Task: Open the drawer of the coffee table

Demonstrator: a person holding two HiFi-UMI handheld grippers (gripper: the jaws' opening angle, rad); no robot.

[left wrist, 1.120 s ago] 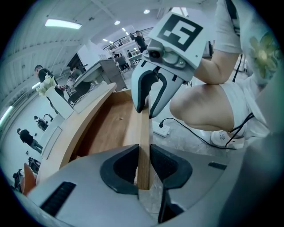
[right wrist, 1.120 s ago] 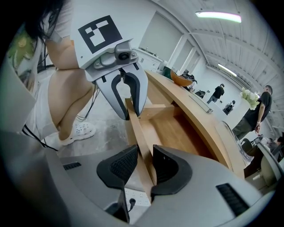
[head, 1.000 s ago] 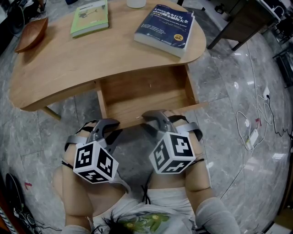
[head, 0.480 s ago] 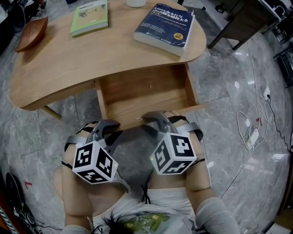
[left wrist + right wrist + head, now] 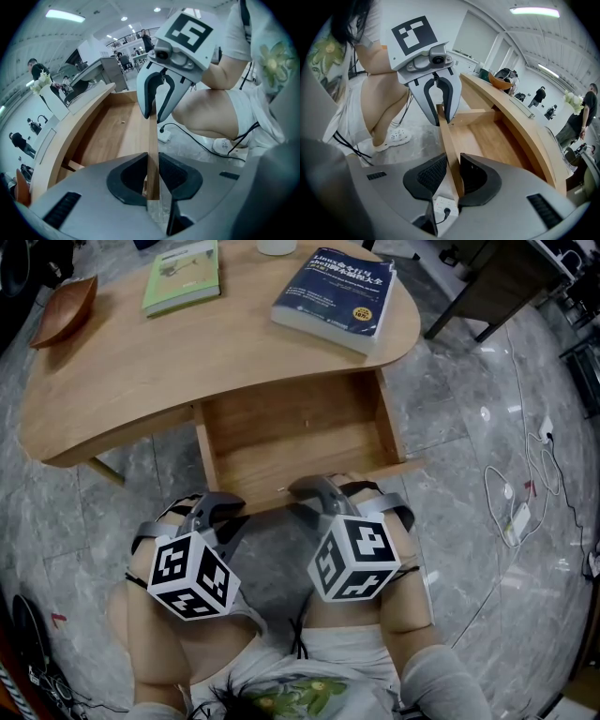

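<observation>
The left tongs [image 5: 221, 505] and right tongs [image 5: 314, 489] are clamping the open drawer front [image 5: 270, 496] beyond the counter's [image 5: 141, 381] near edge, the right tongs' jaws having just been closing on it.

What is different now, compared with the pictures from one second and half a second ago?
The drawer slid a little further out, toward the person. The left gripper and the right gripper came back slightly with it. Their jaws have just been closing on the drawer front, which stands between them. The coffee table, the blue book, the green book and the wooden dish stayed in place.
</observation>
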